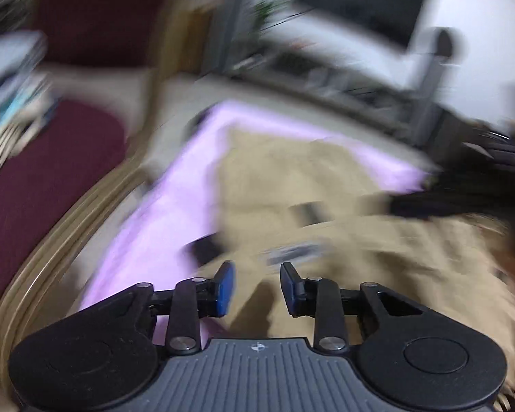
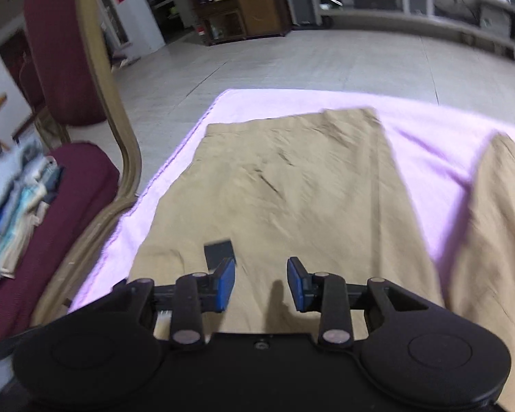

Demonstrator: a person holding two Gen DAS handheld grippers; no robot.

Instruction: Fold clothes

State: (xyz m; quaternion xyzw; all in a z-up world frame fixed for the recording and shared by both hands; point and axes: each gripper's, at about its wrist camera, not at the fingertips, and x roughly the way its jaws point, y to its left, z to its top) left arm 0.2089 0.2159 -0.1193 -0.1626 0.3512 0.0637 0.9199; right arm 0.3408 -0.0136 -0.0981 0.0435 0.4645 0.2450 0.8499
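Observation:
Tan trousers (image 2: pixel 285 192) lie spread on a pink sheet (image 2: pixel 429 158), with one leg straight ahead and the other leg (image 2: pixel 498 240) at the right. A small dark label (image 2: pixel 219 250) sits on the cloth near my right gripper. My right gripper (image 2: pixel 261 283) is open and empty, just above the trousers. The left wrist view is blurred by motion. It shows the same tan trousers (image 1: pixel 292 178) on the pink sheet (image 1: pixel 161 219). My left gripper (image 1: pixel 257 285) is open and empty above the cloth. A dark blurred shape (image 1: pixel 463 192) crosses at the right.
A maroon chair (image 2: pixel 65 51) with a tan wooden frame stands left of the sheet, with a stack of folded clothes (image 2: pixel 13 213) on its seat. Tiled floor (image 2: pixel 292 65), a wooden cabinet (image 2: pixel 243 7) and grey shelving (image 2: pixel 429 3) lie beyond.

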